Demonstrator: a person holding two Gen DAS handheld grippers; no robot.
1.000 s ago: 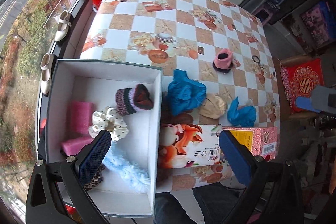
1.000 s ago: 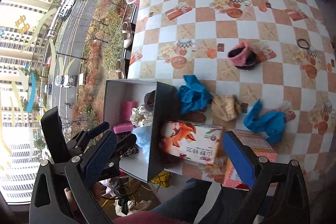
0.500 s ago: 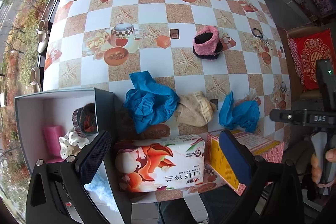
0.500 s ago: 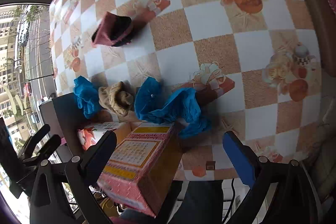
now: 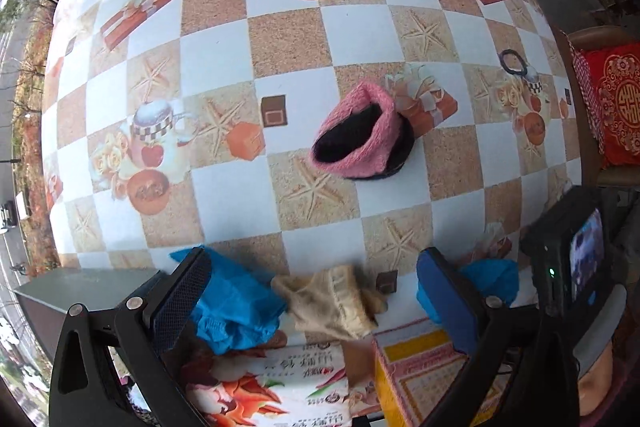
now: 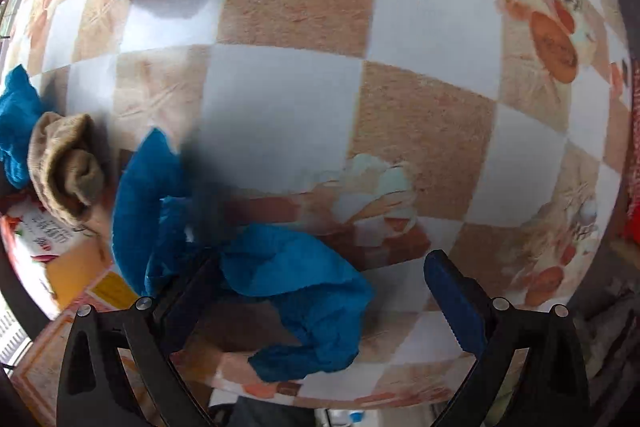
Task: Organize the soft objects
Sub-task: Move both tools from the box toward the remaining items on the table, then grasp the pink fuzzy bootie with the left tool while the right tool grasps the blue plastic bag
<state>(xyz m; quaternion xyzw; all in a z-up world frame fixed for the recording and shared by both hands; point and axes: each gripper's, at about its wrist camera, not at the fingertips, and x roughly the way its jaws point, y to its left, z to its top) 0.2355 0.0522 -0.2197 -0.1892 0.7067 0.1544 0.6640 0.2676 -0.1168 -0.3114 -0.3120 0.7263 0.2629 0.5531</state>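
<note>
On the checkered table, the left hand-held gripper hangs released over a beige knit piece, with a blue cloth just left of it. Farther back lies a pink knit cuff (dark inside). The right hand-held gripper, its jaws spread wide, straddles a second blue cloth near the table's front edge.

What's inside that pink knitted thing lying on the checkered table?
The pink knitted piece lies on its side on the table, mouth open toward the camera. Inside shows only a dark lining or a dark inner layer; whether anything sits deeper is hidden in shadow.
</note>
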